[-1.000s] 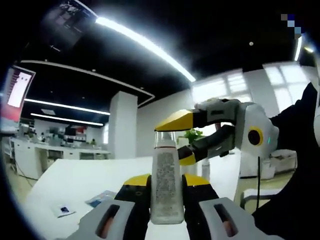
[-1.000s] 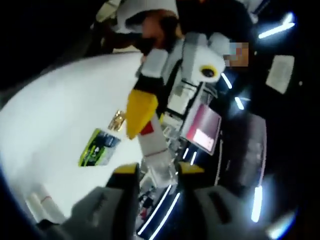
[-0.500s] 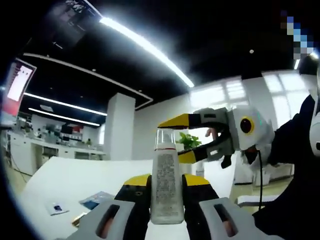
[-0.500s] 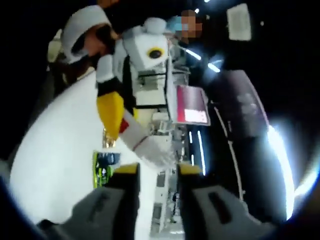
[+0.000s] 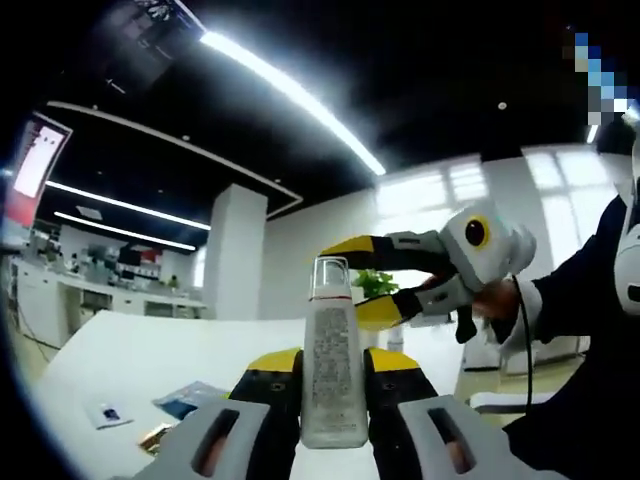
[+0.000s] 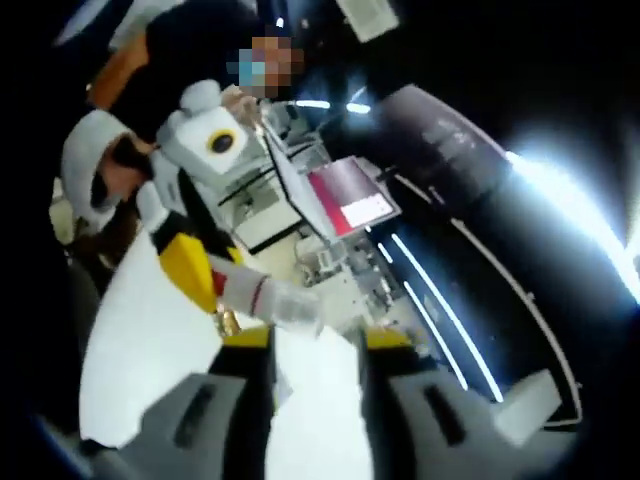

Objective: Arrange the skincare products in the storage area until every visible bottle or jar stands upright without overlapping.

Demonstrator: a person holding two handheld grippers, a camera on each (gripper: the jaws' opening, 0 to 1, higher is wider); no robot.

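The white tabletop point(image 5: 130, 350) lies below and behind your grippers, and the things on it are flat: a small card point(image 5: 105, 413), a blue-printed packet point(image 5: 190, 398) and a small gold item point(image 5: 155, 437) near the edge. No storage area shows from here, so as far as this goes the arranging is barely begun.

Your left gripper point(image 5: 333, 375) has its fingers clamped on the white bottle point(image 5: 331, 375), which stands upright between them, clear cap point(image 5: 331, 277) on top, lifted above the tabletop. Your right gripper point(image 5: 365, 280) reaches in from the right with its fingers apart around that cap, one above and one beside it, not yet closed.

From the right gripper view, the bottle point(image 6: 262, 297) points towards you between those spread fingers. What is left: set this bottle down standing, then the rest.
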